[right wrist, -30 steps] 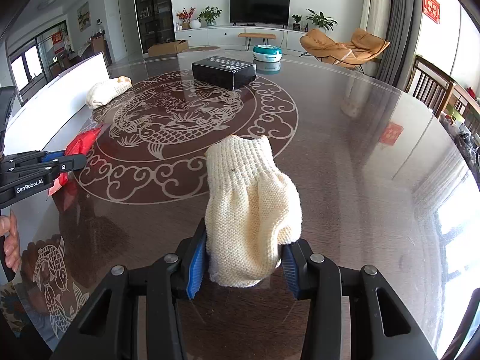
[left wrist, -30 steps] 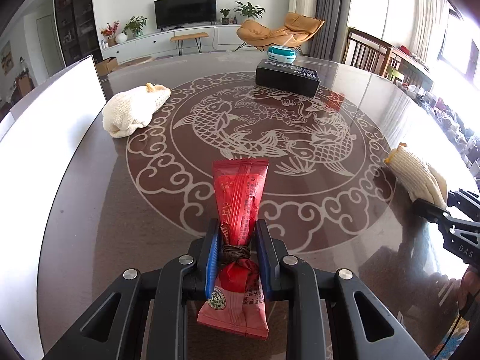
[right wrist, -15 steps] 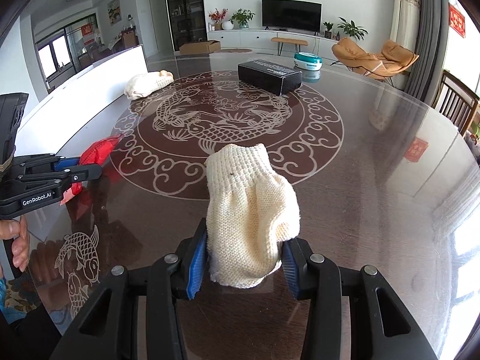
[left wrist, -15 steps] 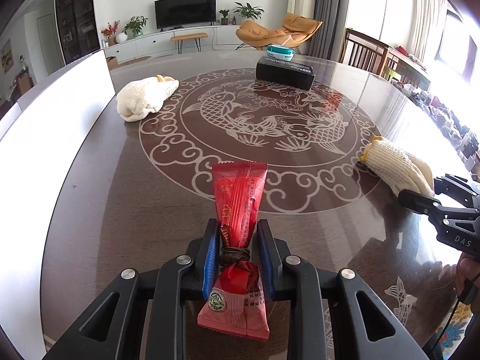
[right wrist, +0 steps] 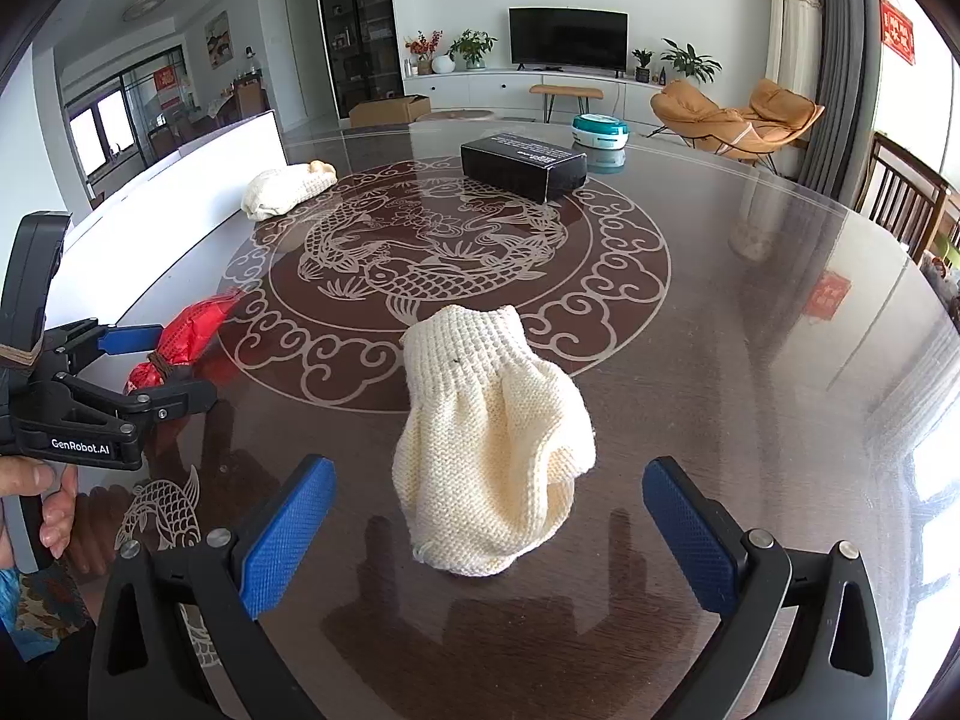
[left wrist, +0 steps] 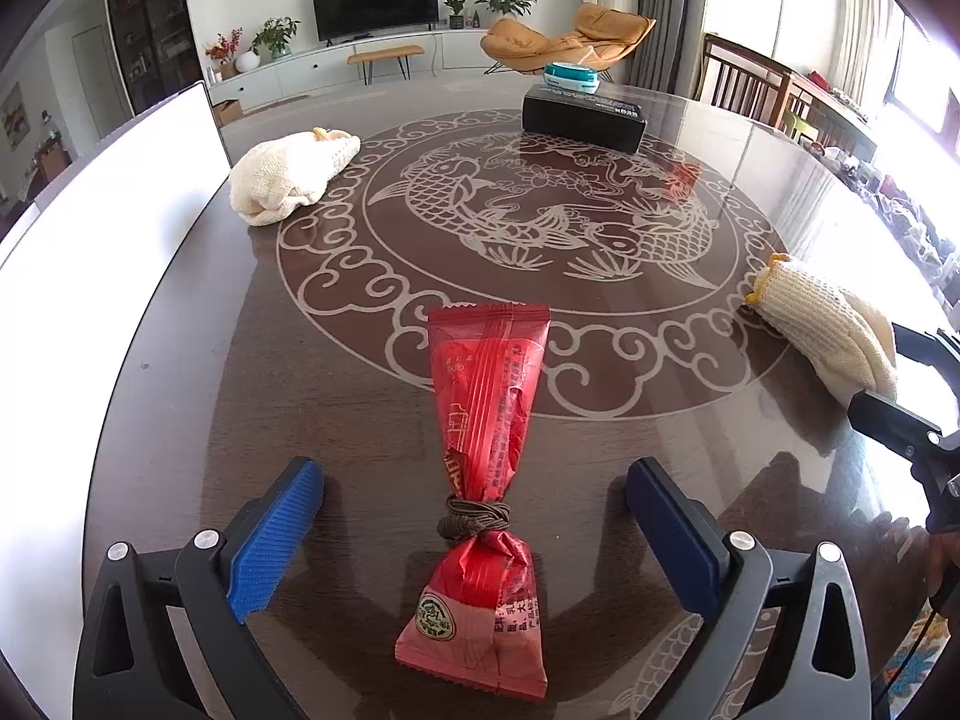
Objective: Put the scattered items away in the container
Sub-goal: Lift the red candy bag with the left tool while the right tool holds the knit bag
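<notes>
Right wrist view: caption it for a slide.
Right gripper, jaws opening, straddles a cream glove lying on the table; left gripper flanks a red packet.

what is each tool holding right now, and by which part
Nothing is held. The left tool is opening, its pads clear of the red snack packet lying between them. The right tool is opening around the cream glove, not touching it.

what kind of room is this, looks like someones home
Most likely the open living and dining room of a home. A television stands on a long white cabinet with potted plants, an orange lounge chair sits near the curtains, and wooden dining chairs flank the big dark table.
</notes>
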`<state>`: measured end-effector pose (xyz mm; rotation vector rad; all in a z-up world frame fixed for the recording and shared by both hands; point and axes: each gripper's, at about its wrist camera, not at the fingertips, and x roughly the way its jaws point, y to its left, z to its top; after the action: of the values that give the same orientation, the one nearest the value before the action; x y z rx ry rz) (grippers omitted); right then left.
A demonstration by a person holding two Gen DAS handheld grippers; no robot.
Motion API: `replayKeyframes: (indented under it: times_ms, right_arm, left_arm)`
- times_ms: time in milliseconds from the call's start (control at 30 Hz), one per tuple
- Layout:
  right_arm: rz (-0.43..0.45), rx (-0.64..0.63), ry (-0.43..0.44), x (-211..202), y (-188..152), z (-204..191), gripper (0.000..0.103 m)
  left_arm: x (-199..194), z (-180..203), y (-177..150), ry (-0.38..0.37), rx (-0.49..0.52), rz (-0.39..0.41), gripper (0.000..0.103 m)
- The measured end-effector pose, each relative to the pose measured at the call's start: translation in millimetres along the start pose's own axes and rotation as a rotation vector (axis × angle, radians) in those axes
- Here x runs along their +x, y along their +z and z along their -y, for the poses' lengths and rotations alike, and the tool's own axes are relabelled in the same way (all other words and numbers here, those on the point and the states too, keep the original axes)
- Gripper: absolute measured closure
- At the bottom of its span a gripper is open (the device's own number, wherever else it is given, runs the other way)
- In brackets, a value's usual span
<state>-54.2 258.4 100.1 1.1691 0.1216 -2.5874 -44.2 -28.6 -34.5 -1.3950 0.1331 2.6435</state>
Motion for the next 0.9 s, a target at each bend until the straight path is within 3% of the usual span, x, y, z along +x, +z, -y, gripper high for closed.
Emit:
replayKeyframes:
  times_ms: [367,500,600,700,867,900]
  right_arm:
    - [-0.004,0.015,-0.002,1,0,3,0.001]
    - [0.02,0.086,0.137,-9,-3,23,0.001]
    - [0.018,0.097,0.134,-15,-3,41,0.0]
    - [-0.009,0.029,0.132,-15,11,38,0.0]
    - [-0.085,-0.2,0.096,6,38,-4,0.001]
    - [-0.12,-0.233,0.077,15,40,-11,0.001]
  left_arm:
    - [0,0,0,0.0,0.0,0.001,0.0]
    - [-1,-1,0,-0.008,0.003,-0.001,0.0]
    - [-2,0,-1,-0.014,0.015,-0.006,0.0]
    - [-1,0,1,-0.021,0.025,-0.014,0.0]
    - [0,3,4,-0.045,0.057,-0.047,0.0]
    - [-1,3,5,-0.043,0.061,-0.044,0.009]
